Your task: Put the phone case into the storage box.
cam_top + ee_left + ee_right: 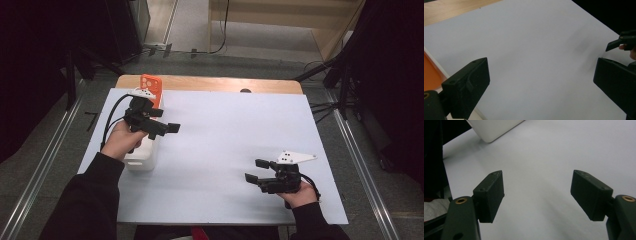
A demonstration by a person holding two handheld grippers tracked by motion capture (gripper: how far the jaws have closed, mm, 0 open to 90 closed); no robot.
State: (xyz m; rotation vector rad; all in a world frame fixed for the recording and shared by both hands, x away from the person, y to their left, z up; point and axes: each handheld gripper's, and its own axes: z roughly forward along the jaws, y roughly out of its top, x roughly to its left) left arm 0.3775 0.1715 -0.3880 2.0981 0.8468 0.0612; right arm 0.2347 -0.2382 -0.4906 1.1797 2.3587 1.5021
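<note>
Overhead, the left tool [167, 128] is held open and empty beside an orange phone case [151, 88] standing in a white box [145, 157], while the right tool [257, 170] is seen gaping, nothing gripped. Along the left tool [541, 75], bare white worktop [531, 50] is framed; along the right tool [537, 192], the box corner [494, 128] is seen beyond parted jaws.

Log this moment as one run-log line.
left hand-held gripper: open, empty, over white box | right hand-held gripper: open, empty | orange case: in box

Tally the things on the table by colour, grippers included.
Black: 2, the left gripper and the right gripper.
White: 1, the box.
Orange: 1, the perforated piece standing at the box's far end.
Total: 4.
</note>
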